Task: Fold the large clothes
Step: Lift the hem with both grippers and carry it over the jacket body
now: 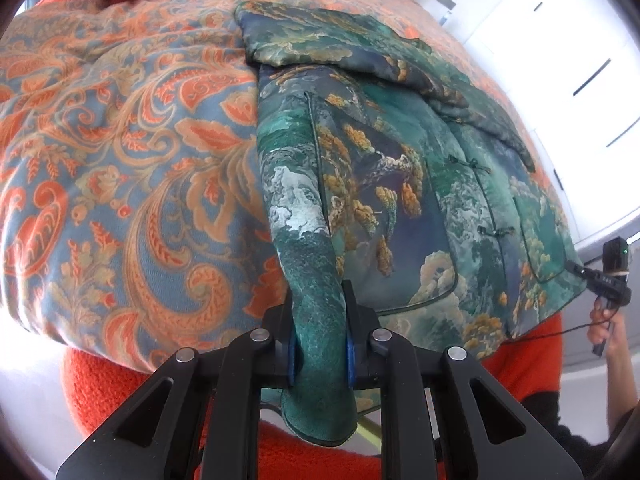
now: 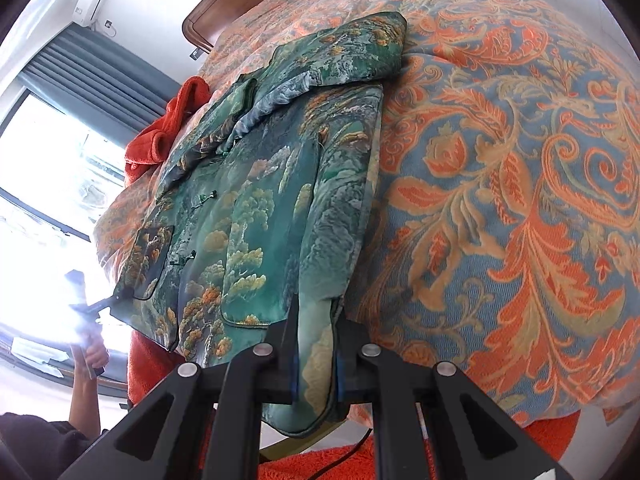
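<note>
A green jacket with a landscape print (image 1: 400,184) lies on the bed, front up, with knot buttons down the middle and one sleeve folded across its top. My left gripper (image 1: 320,344) is shut on the jacket's near left hem corner, which bulges between the blue pads. In the right wrist view the jacket (image 2: 260,200) stretches away from me, and my right gripper (image 2: 316,364) is shut on its near right hem corner. Each gripper shows small in the other's view, at the opposite hem corner (image 1: 600,280) (image 2: 92,304).
The jacket rests on a paisley orange and blue bedspread (image 1: 120,160) over an orange blanket (image 1: 120,384). A crumpled orange cloth (image 2: 168,124) lies at the far side. A wooden headboard (image 2: 224,4), a window (image 2: 48,184) and white cupboards (image 1: 560,40) surround the bed.
</note>
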